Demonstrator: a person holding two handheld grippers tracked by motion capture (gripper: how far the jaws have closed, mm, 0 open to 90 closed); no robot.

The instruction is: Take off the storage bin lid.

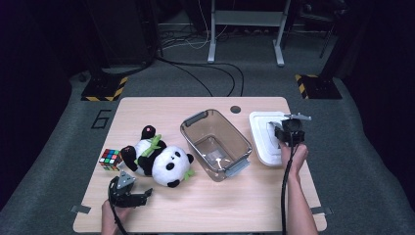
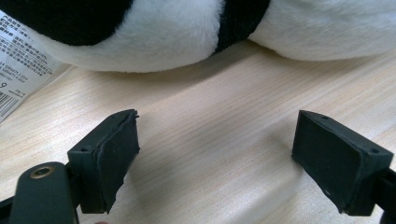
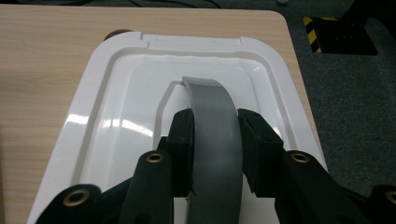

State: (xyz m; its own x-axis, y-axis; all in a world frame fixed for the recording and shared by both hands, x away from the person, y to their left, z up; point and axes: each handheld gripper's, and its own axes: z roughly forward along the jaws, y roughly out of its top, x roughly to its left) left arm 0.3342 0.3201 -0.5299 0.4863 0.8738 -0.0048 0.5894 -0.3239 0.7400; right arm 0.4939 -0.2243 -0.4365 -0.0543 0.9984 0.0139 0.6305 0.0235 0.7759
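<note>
On the counter (image 1: 244, 196) we count one plush panda (image 1: 157, 157), one colour cube (image 1: 110, 159), one clear bin (image 1: 215, 143) with grey latches, and one white lid (image 1: 264, 139). We hold two grippers, one in each hand.

The panda lies on its side left of the bin, black and white with green leaf trimmings. A white sewn-in tag (image 2: 21, 70) sticks out from under its fur in the left gripper view; it carries a barcode and small print we cannot read, apart from a large "9". A "6" (image 1: 100, 119) is marked on the floor just off the counter's far left corner.

The cube sits near the left edge, just beside the panda. The bin stands open in the middle, and the lid lies flat to its right, apart from it.

Our left gripper (image 1: 131, 192) rests low on the counter in front of the panda, its fingers (image 2: 109, 156) wide apart with bare wood between them. Our right gripper (image 3: 215, 140) is over the lid, its fingers clamped on the lid's grey arched handle (image 3: 212, 121).
</note>
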